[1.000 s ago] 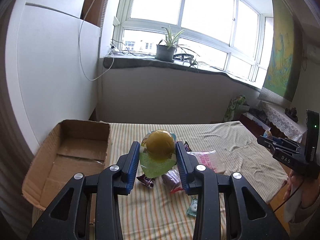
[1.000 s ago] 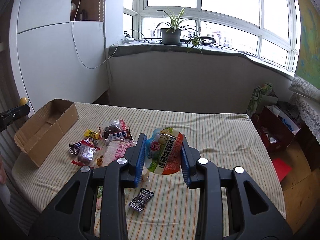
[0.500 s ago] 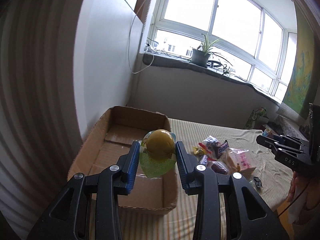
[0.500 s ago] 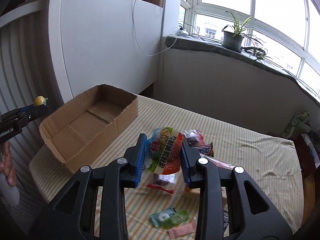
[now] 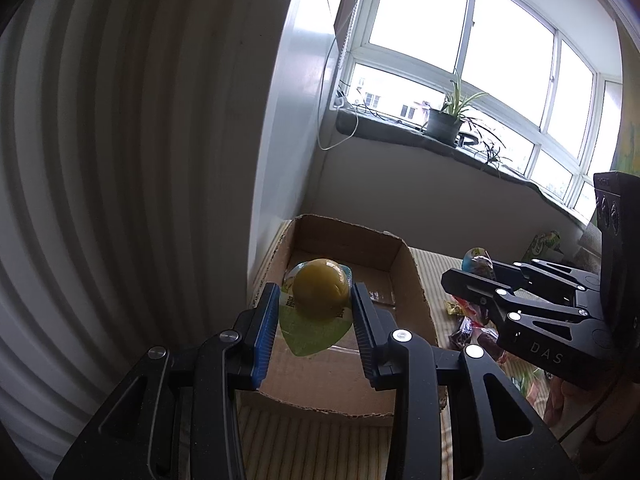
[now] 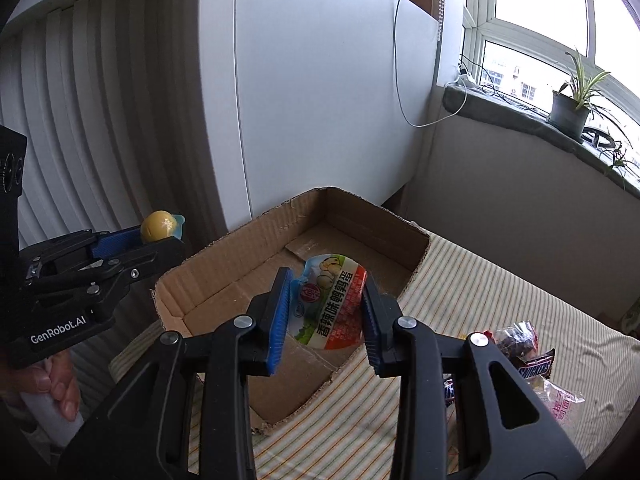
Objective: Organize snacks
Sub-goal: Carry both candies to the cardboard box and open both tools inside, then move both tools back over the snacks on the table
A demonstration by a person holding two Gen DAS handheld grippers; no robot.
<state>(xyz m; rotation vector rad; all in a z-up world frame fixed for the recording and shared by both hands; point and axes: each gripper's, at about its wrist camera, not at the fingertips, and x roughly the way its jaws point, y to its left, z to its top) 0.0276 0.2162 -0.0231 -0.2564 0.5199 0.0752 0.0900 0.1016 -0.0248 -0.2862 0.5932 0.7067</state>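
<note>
My left gripper (image 5: 315, 293) is shut on a green packet with a yellow egg dome (image 5: 319, 283), held above the near end of an open cardboard box (image 5: 416, 280). My right gripper (image 6: 327, 280) is shut on a red and green egg packet (image 6: 334, 308), held over the front part of the same box (image 6: 224, 264). The box's floor that shows is bare. In the right wrist view the left gripper (image 6: 168, 236) hangs just left of the box with the yellow egg (image 6: 158, 226) at its tips. In the left wrist view the right gripper (image 5: 460, 276) points in from the right.
The box stands at the left end of a striped cloth (image 6: 480, 280), close to a white wall panel (image 6: 320, 100). Several loose snacks (image 6: 516, 340), among them a Snickers bar (image 6: 536, 368), lie to the right. A hand (image 6: 60, 388) grips the left handle.
Both grippers swung left from over the snack pile to the cardboard box, each still carrying its packet. The box now fills the middle of both views.
</note>
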